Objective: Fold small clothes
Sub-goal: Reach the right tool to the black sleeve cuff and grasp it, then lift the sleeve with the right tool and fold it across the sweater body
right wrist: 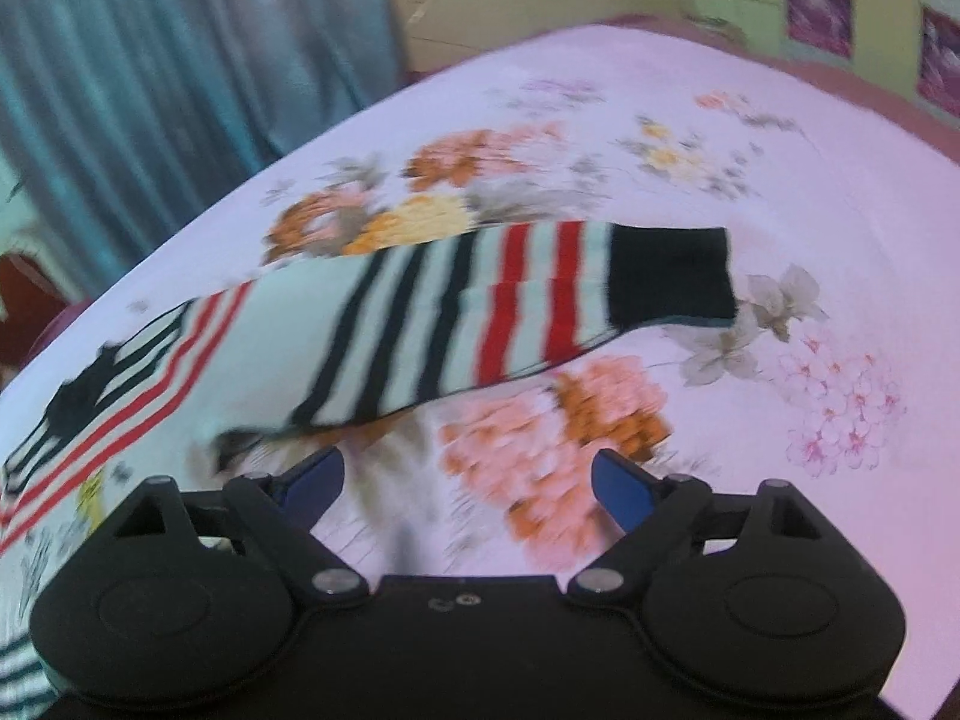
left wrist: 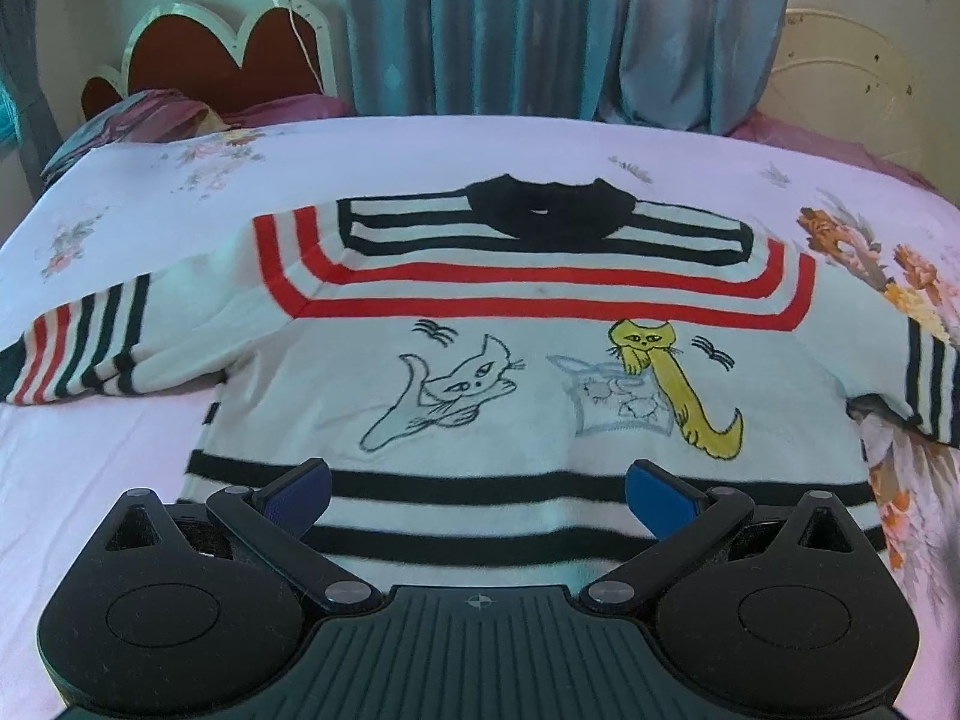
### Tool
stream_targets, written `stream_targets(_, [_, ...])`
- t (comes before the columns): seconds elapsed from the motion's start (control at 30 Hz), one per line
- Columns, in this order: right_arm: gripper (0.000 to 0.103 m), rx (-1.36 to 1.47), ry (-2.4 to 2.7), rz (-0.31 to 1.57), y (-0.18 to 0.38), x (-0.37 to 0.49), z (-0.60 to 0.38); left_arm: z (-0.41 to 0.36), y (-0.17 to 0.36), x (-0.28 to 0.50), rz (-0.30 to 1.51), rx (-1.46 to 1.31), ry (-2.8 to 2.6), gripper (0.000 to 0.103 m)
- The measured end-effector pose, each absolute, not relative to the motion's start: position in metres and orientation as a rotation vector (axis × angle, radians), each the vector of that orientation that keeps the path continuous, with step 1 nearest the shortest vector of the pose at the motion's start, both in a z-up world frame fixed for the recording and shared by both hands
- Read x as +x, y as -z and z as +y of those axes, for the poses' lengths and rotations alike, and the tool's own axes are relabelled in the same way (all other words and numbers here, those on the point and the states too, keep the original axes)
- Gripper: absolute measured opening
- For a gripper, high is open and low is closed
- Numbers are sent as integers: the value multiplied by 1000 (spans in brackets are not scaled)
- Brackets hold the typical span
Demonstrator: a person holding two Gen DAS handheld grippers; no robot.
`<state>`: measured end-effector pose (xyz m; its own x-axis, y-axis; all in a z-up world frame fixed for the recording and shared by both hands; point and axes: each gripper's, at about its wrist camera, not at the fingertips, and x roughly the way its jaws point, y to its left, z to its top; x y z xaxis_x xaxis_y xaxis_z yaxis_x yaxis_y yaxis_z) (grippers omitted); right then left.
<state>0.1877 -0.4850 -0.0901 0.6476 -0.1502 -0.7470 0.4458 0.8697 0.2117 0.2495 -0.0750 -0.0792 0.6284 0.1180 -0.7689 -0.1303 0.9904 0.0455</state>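
1. A small white knitted sweater (left wrist: 528, 372) with black and red stripes, a black round collar and stitched cat drawings lies spread face-up on the pale pink floral bedsheet (left wrist: 150, 192); collar toward 12 o'clock in the left wrist view, hem toward 6 o'clock
2. The left gripper (left wrist: 478, 489), black with blue-padded fingers (left wrist: 300, 495), sits at 6 o'clock over the striped hem; its fingers stand wide apart with nothing between them; whether the pads touch the knit cannot be told
3. One striped sleeve (left wrist: 78, 354) stretches toward 9 o'clock and lies flat; the other sleeve runs off toward 3 o'clock, its end out of that view
4. On the chest, a white outlined cat (left wrist: 444, 396) lies at centre and a yellow cat (left wrist: 678, 384) toward 3 o'clock of it, both below the red stripes
5. In the right wrist view, which is blurred, the right gripper (right wrist: 468, 489) sits at 6 o'clock above the floral sheet; its blue fingers (right wrist: 624, 495) are spread apart and grip nothing
6. The right-hand sleeve (right wrist: 480, 324) lies ahead of that gripper at 12 o'clock, its black cuff (right wrist: 669, 273) pointing toward 2 o'clock; the sleeve's near edge lies just beyond the fingertips
7. Grey-blue curtains (left wrist: 528, 24) hang behind the bed at 12 o'clock; a dark red scalloped headboard (left wrist: 222, 54) stands toward 10 o'clock
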Motion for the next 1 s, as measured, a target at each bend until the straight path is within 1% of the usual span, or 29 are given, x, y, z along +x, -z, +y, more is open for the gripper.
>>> stream_targets(0.03, [82,406,364,804,93,191,-492,-78,81,254,884,-8,-149,103])
stream_targets(0.13, [81,439,403,828,105,204,-514,-84,87,268,901,1,-160,103])
stream_targets(0.33, [73,478,451,851,122,229,-543,-91,94,288,915,-20,-172,103])
stream_targets(0.5, [71,531,477,795,128,246,-561,-92,101,300,938,-23,-166,103])
stream_targets(0.57, [62,582,496,756,129,251,-570,-91,103,303,945,-29,-165,103])
stream_targets(0.6, [60,612,507,738,130,252,-575,-90,103,304,947,-29,-168,103])
stream_targets(0.67, [46,666,528,704,131,254,-584,-89,104,305,946,-25,-171,103])
stream_targets(0.7, [43,683,536,691,132,255,-587,-88,104,306,946,-21,-172,103])
stream_targets(0.77, [23,698,551,668,133,254,-592,-88,104,307,942,-15,-172,103])
stream_targets(0.8, [19,698,554,662,134,254,-593,-87,104,307,941,-13,-172,103])
stream_targets(0.83, [13,695,560,658,135,254,-594,-87,104,308,941,-13,-171,103])
stream_targets(1.0, [9,587,520,616,121,257,-579,-80,104,312,943,-69,-158,103])
